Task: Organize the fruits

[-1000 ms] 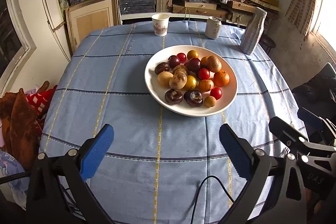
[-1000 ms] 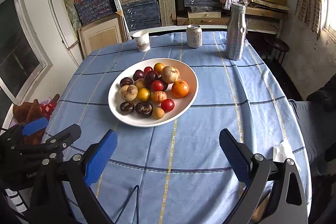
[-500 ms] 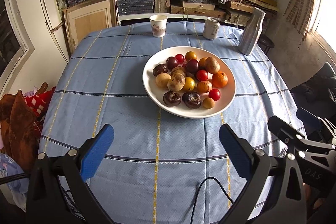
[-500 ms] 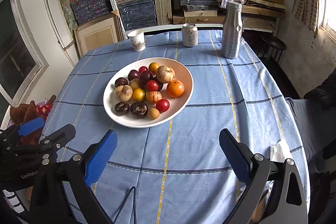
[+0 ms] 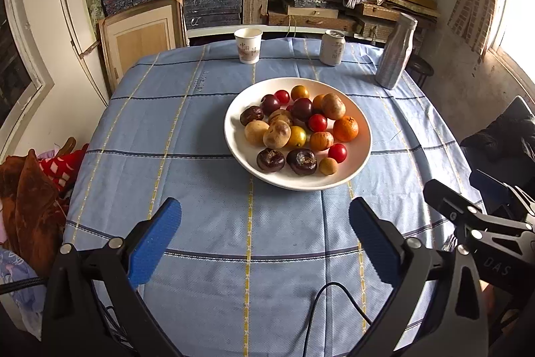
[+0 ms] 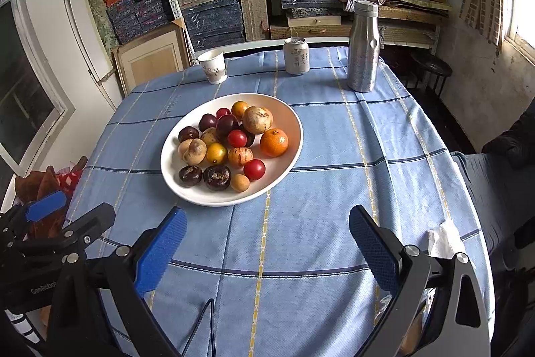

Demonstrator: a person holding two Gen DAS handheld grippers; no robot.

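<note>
White plate [image 5: 362, 153] of mixed fruits [image 5: 297, 131] at 12 o'clock on blue tablecloth [image 5: 200, 240]. Left gripper [image 5: 264, 240] and right gripper [image 6: 267, 243]: fingers spread wide, empty

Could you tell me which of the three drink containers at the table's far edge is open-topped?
The white paper cup; the can and steel bottle are both closed.

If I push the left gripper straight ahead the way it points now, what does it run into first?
Most likely the near rim of the white plate. The open left gripper points at it across bare blue tablecloth. If held high enough, it could reach the dark fruits first; height is unclear.
</note>
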